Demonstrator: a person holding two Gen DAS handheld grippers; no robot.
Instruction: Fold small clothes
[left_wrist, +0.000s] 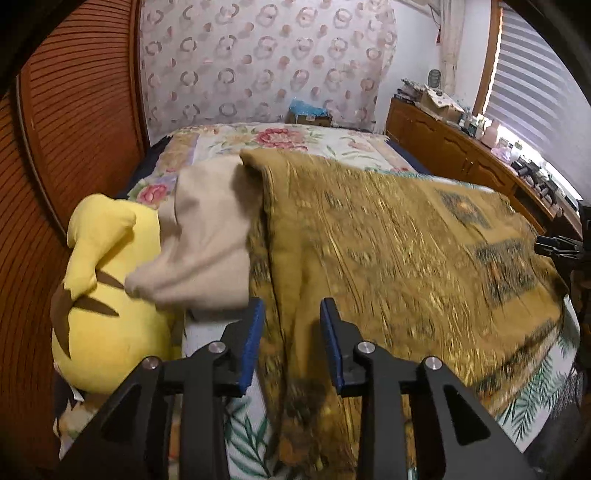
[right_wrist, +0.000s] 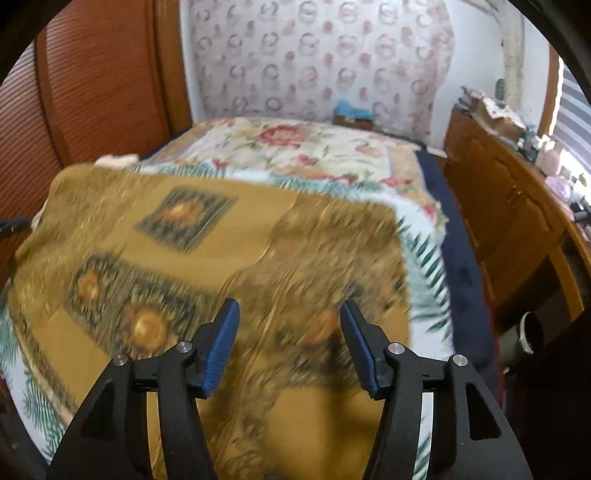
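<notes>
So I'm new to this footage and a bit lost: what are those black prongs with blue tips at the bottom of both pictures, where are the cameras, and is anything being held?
Those prongs are hand-held grasping tools, one in each of a person's hands; there is no robot arm. A wide-angle camera on each tool looks forward along its two fingers, so each picture shows its own tool from behind.

One picture is from the left tool, the other from the right tool. Both tools are open, the right wider, and nothing sits between the blue pads: nothing is held.

Below them is a bed with a floral bedspread. Spread on it is a mustard-yellow patterned cloth, blurred by motion. At the left lie a beige garment and a yellow plush toy.
</notes>
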